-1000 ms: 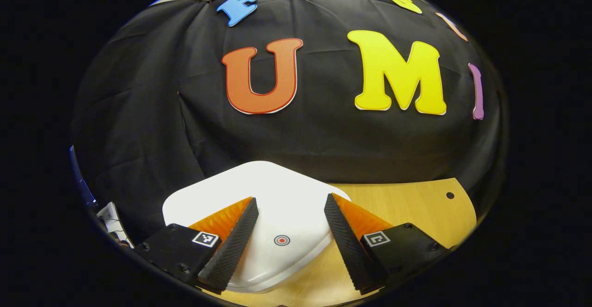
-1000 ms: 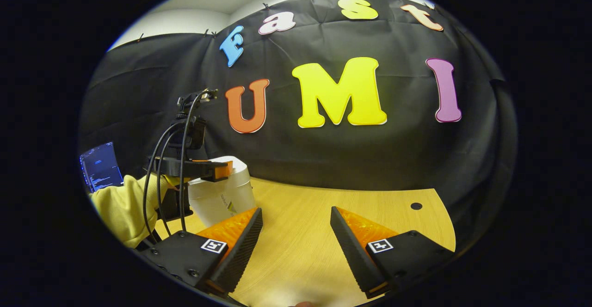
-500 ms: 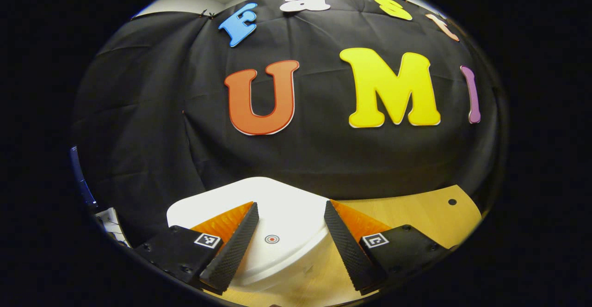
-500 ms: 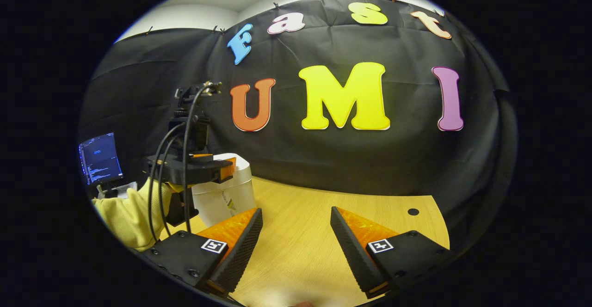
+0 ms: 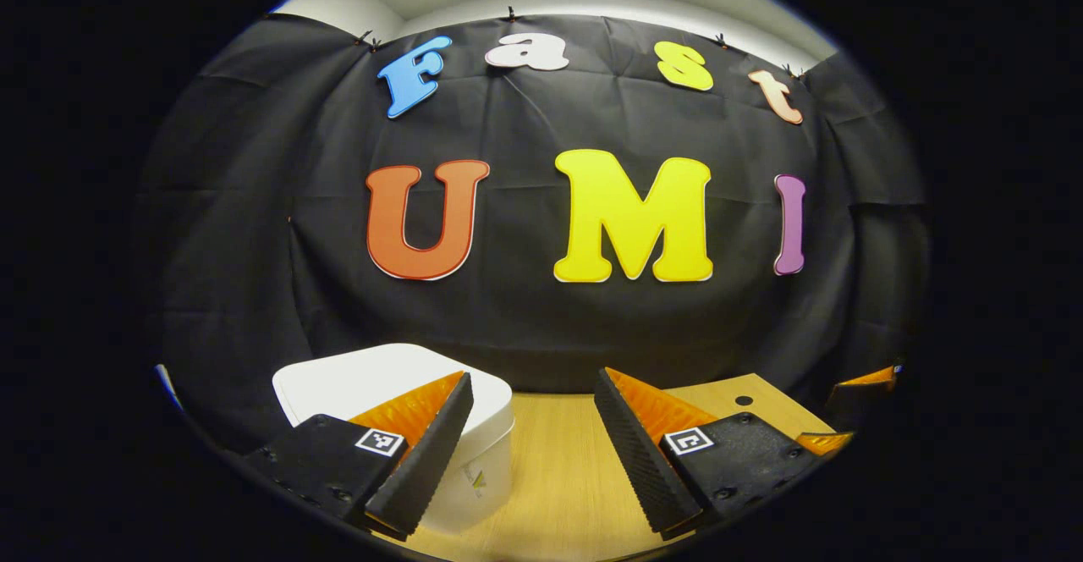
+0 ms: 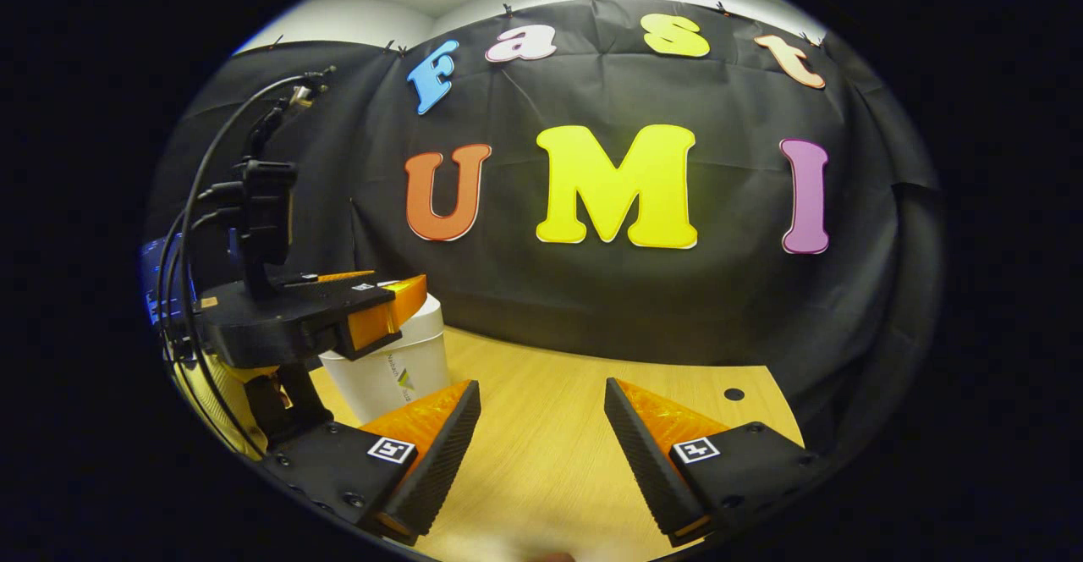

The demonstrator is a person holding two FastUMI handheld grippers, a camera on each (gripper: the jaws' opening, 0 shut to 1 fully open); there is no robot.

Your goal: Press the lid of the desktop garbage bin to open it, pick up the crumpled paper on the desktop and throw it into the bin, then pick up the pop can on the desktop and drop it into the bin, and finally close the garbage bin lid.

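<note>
1. Hovering above the tabletop (image 5: 558, 469), the left hand-held gripper (image 5: 529, 452) has its two fingers spread apart with nothing between them — bare wood shows in the gap.
2. The white garbage bin (image 5: 474, 452) stands on the tabletop at the lower left of the left gripper view, partly behind the left finger (image 5: 423, 452); its lid (image 5: 355, 376) lies flat and closed on top.
3. At the right edge of the left gripper view, the tips of the right hand-held gripper (image 5: 846, 410) show.
4. In the right gripper view, the right hand-held gripper (image 6: 541, 452) is also held with its fingers apart, gripping nothing, over the tabletop (image 6: 541, 410).
5. The left hand-held gripper (image 6: 398, 308) appears at the left of the right gripper view, up off the tabletop, level with the top of the garbage bin (image 6: 398, 371) and in front of it; cables (image 6: 190, 232) arc from its camera mount.
6. A yellow sleeve (image 6: 224, 384) shows beneath that gripper — the hand itself is hidden.
7. A small round hole (image 6: 733, 394) sits in the tabletop near its far right corner, well apart from the bin.
</note>
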